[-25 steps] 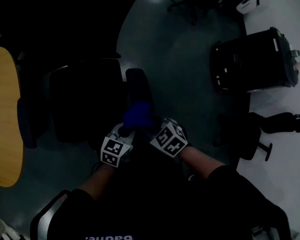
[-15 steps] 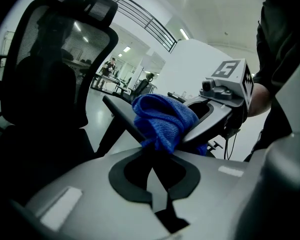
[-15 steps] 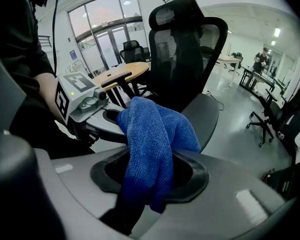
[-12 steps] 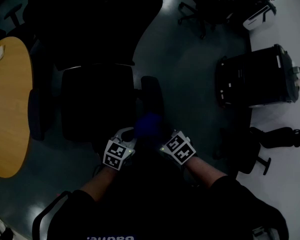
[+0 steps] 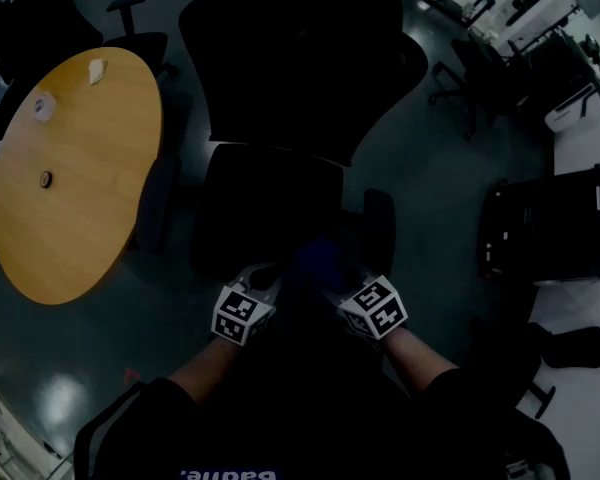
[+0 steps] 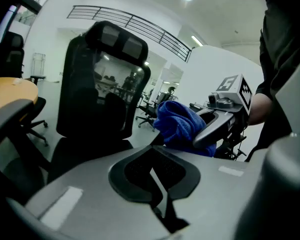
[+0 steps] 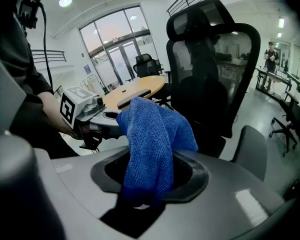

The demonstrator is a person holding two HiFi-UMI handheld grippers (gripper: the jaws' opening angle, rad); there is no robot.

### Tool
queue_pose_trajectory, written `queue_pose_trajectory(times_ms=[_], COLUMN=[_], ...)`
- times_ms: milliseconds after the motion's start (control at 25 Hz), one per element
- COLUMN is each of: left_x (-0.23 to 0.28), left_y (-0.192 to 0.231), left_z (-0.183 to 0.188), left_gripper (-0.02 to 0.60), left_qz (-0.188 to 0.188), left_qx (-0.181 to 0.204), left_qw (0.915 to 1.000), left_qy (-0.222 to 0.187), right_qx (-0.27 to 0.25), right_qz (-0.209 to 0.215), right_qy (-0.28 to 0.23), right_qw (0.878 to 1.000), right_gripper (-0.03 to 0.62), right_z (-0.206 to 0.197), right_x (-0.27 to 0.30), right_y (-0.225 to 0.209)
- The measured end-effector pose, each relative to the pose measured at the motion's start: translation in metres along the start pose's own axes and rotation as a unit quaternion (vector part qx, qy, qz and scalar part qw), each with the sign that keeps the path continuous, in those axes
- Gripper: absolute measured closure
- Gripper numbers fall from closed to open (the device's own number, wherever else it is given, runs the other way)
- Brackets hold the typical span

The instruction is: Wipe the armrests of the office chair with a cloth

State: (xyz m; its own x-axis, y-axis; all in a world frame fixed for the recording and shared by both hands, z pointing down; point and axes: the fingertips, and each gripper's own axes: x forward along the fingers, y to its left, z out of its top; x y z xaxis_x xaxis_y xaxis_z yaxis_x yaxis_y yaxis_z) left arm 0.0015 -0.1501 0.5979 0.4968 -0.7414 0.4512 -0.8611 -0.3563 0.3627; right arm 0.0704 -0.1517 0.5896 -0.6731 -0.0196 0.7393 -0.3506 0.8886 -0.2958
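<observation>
The black office chair (image 5: 280, 98) stands in front of me, its right armrest (image 5: 380, 226) just beyond my right gripper (image 5: 342, 286) and its left armrest (image 5: 156, 200) further left. The blue cloth (image 5: 320, 263) hangs bunched from my right gripper (image 7: 142, 199), whose jaws are shut on its lower end (image 7: 150, 144). It is held in the air between the two grippers, beside the right armrest (image 7: 247, 146) and apart from it. My left gripper (image 5: 265, 280) is close to its left, shut with nothing in it (image 6: 157, 181). From there the cloth (image 6: 182, 126) shows at the right.
A round wooden table (image 5: 75, 168) with a few small items stands at the left. A black cart (image 5: 550, 230) is at the right and other office chairs (image 5: 470, 78) stand behind. Glossy dark floor surrounds the chair.
The cloth has come back off the right armrest toward me, and both grippers have drawn back with it. The head view has lifted, showing more of the chair and table.
</observation>
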Motion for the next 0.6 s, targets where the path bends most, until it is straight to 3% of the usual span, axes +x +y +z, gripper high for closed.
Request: queue_pose_trajectory(times_ms=[320, 600], left_x=[-0.120, -0.199], left_y=[0.098, 0.169], left_z=[0.025, 0.021], left_gripper=[0.561, 0.561], left_qz=[0.096, 0.153], left_qx=[0.009, -0.002], left_qw=[0.9942, 0.9850], left_qy=[-0.049, -0.079], right_qx=[-0.040, -0.027], right_qz=[0.010, 0.006], right_qy=[-0.052, -0.088], right_qw=[0.998, 0.996], right_gripper=[0.414, 0.414], right_z=[0.098, 0.165], right_x=[0.039, 0.069], right_y=[0.050, 0.083])
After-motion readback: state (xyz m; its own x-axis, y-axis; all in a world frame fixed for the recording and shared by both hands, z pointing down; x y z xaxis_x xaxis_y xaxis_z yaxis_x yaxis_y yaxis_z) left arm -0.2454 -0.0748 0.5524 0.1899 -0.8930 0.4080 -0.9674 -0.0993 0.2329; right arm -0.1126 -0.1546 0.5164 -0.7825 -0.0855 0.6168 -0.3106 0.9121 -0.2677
